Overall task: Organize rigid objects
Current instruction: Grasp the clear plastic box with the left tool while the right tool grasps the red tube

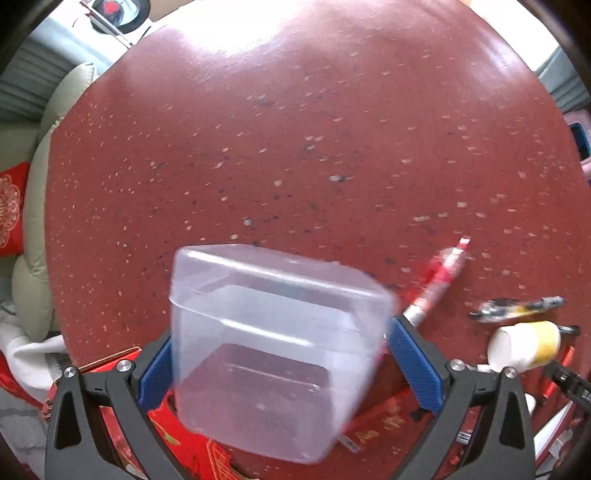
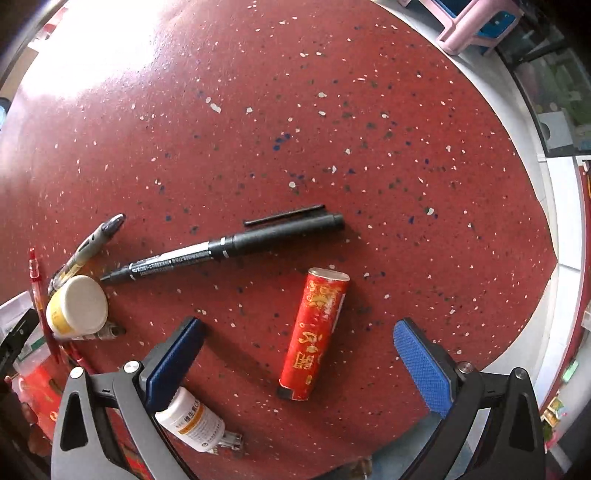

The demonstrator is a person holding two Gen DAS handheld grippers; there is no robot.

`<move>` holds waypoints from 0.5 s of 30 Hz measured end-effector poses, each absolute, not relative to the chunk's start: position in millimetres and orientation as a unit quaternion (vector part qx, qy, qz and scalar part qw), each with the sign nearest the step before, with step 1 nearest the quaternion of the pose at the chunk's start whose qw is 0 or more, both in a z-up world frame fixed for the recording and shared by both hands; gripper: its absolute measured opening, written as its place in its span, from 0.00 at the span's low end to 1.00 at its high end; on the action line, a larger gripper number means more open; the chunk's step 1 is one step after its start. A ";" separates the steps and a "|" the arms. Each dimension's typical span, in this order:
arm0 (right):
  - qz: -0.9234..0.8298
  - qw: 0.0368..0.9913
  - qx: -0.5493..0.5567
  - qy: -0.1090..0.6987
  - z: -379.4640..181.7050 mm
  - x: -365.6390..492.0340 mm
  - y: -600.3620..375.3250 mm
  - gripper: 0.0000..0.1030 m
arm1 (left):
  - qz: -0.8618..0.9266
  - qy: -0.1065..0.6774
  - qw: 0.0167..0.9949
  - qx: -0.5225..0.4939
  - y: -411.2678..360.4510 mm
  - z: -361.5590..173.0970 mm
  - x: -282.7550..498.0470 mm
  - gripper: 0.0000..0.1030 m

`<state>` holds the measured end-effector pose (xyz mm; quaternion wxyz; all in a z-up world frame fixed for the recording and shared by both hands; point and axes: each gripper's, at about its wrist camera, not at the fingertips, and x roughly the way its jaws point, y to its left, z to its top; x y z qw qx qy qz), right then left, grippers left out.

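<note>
A clear plastic box (image 1: 273, 295) hangs tilted and blurred above the red speckled table (image 1: 295, 129), with my left gripper (image 1: 280, 339) shut on its sides. To its right lie a red tube with gold writing (image 1: 439, 280), a pen (image 1: 517, 306) and a yellow-and-white jar (image 1: 524, 345). My right gripper (image 2: 299, 328) stands open over the same red tube (image 2: 317, 332), one blue pad on each side and apart from it. A black marker (image 2: 229, 247), the jar (image 2: 77, 304), a red pen (image 2: 37, 284) and a white pill bottle (image 2: 192, 421) lie around it.
A thin black stick (image 2: 284, 216) lies beside the marker's cap. Red packets (image 1: 192, 443) lie under the left gripper. A pale green cushion (image 1: 40, 177) sits beyond the table's left edge. A pink stool (image 2: 476, 26) stands past the far right rim.
</note>
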<state>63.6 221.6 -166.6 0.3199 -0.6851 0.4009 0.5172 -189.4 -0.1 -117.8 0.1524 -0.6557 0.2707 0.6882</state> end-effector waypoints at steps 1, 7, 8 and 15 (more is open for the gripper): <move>0.517 0.319 -0.685 0.402 -167.6 65.1 221.9 1.00 | 0.680 0.268 0.154 -0.665 -9.1 -126.8 -199.4 1.00; 0.509 0.316 -0.691 0.403 -164.9 44.2 202.1 1.00 | 0.678 0.190 0.177 -0.688 -39.3 -136.1 -215.0 1.00; 0.510 0.317 -0.691 0.403 -165.6 44.6 203.5 1.00 | 0.679 0.193 0.177 -0.686 -41.1 -136.5 -215.3 1.00; 0.507 0.316 -0.692 0.404 -165.8 44.9 203.2 1.00 | 0.664 0.199 0.159 -0.703 -35.5 -138.7 -219.2 1.00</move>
